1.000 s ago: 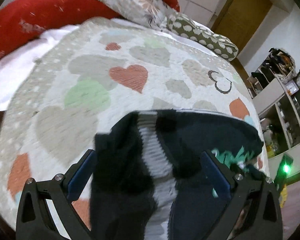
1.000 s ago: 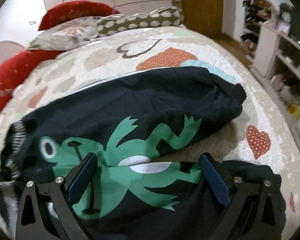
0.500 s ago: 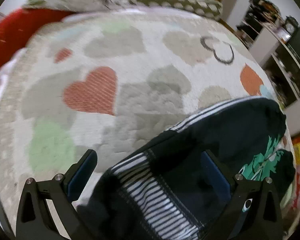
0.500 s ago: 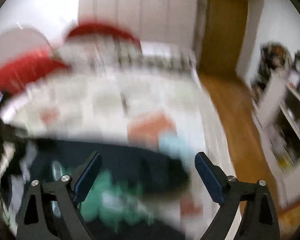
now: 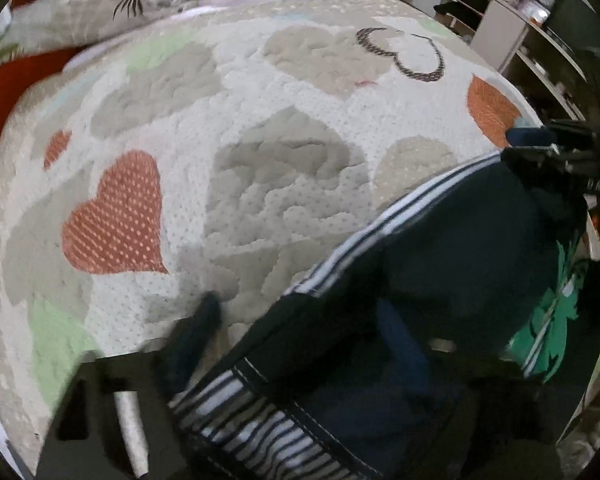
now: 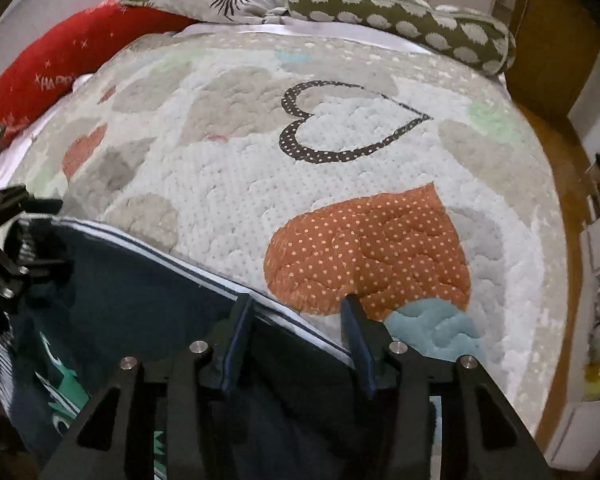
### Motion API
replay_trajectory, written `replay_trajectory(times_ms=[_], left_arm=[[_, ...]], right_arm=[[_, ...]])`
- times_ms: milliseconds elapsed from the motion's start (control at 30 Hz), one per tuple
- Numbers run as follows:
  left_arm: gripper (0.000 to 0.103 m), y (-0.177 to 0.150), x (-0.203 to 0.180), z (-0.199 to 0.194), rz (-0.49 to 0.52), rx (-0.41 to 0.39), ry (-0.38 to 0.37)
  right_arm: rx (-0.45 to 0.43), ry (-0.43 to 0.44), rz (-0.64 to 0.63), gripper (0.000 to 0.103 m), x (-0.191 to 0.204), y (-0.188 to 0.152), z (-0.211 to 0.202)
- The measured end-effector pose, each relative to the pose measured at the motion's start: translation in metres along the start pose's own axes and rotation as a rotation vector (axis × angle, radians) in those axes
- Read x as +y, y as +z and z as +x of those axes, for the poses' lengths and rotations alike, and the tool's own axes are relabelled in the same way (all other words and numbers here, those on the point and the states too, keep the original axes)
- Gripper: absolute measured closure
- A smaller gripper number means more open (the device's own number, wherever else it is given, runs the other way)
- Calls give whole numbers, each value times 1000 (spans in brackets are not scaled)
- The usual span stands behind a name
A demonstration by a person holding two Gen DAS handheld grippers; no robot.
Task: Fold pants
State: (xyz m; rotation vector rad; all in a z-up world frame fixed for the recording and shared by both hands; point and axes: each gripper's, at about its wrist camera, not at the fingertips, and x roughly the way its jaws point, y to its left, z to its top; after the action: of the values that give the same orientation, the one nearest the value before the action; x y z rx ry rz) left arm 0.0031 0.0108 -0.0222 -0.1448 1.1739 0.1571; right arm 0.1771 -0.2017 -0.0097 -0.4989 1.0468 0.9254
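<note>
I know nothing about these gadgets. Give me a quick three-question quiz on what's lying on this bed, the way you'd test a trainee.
1. True or false: the dark pants lie on a bare wooden table.
2. The print on the pants is mostly: A green, B yellow, C red.
3. Fill in: just beyond the right gripper, the quilt shows a dotted heart coloured ____.

Key: 1 false, they lie on the quilt. 2 A. 3 orange.
</note>
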Motion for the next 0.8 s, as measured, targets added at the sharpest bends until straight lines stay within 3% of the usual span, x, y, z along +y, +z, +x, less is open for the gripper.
replay_trajectory(times_ms=[67,133,200,267,300,333,367,433,567,800], left_arm=[[74,0,0,-6,2,-2,4],[76,1,5,-4,-13,8,-10],[77,2,10,-2,-46,11,-28],[78,1,13,-2,-72,7,-43],[88,-1,14,-4,-73,3,-43],[97,-3,13,-8,-71,2,-54],[97,-4,9,-12,-70,1,-67],[97,-8,-2,-30,-48,-48,-38],[97,-26,-13,-68,-67,-135,-48],[97,-112,-61,-137,-61,-276,-50]], right_arm=[[-21,111,63,52,-10,-1,-5],[-46,207,103,48,-9,-3,-11],[-53,195,74,35,2,-4,-9],[-19,139,25,32,15,-6,1],[-4,88,-13,33,26,-8,7],[-5,49,-41,41,33,-10,8],[-9,30,-60,69,39,-11,6],[-7,76,-36,93,42,-12,-4],[-74,76,-15,93,47,-24,-39],[-191,83,-30,93,78,-80,-109]])
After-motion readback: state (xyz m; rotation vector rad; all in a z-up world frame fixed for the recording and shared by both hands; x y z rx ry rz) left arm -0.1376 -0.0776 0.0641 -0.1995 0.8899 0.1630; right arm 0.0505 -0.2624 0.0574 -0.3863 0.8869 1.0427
